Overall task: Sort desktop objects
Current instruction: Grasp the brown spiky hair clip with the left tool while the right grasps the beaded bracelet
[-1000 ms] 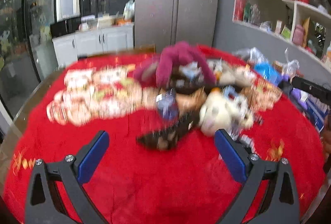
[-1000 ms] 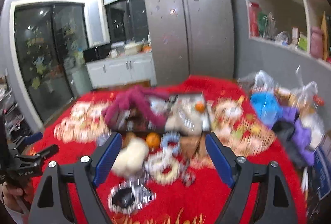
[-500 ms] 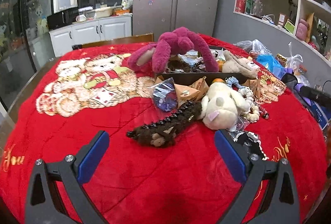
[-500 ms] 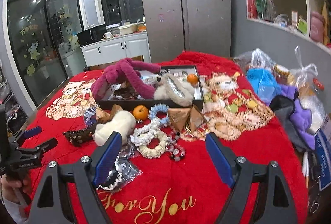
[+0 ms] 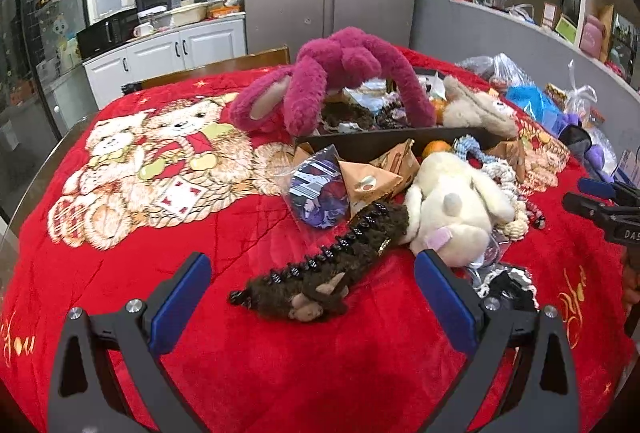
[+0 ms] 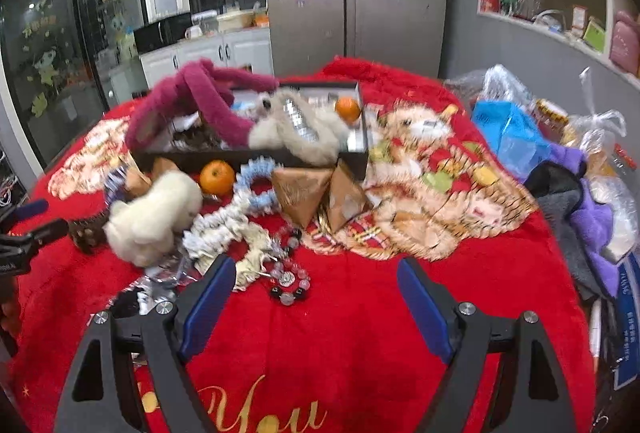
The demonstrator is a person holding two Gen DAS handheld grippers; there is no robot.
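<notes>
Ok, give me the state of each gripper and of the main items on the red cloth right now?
Left gripper: open, empty, above the brown furry hair claw, which lies flat.
Right gripper: open, empty, above the bead bracelet.
Cream plush toy: lying outside the dark tray.
Magenta plush toy: draped over the tray's rim.
Loose orange: outside the tray, on the cloth.

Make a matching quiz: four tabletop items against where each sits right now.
Items
1. magenta plush toy
2. brown furry hair claw
3. beaded bracelet
4. white plush toy

Places
A. between the left gripper's open fingers
B. draped over the black tray
C. just ahead of the right gripper
D. on the red cloth, against the claw's far end

Pairs: 1-B, 2-A, 3-C, 4-D
</notes>
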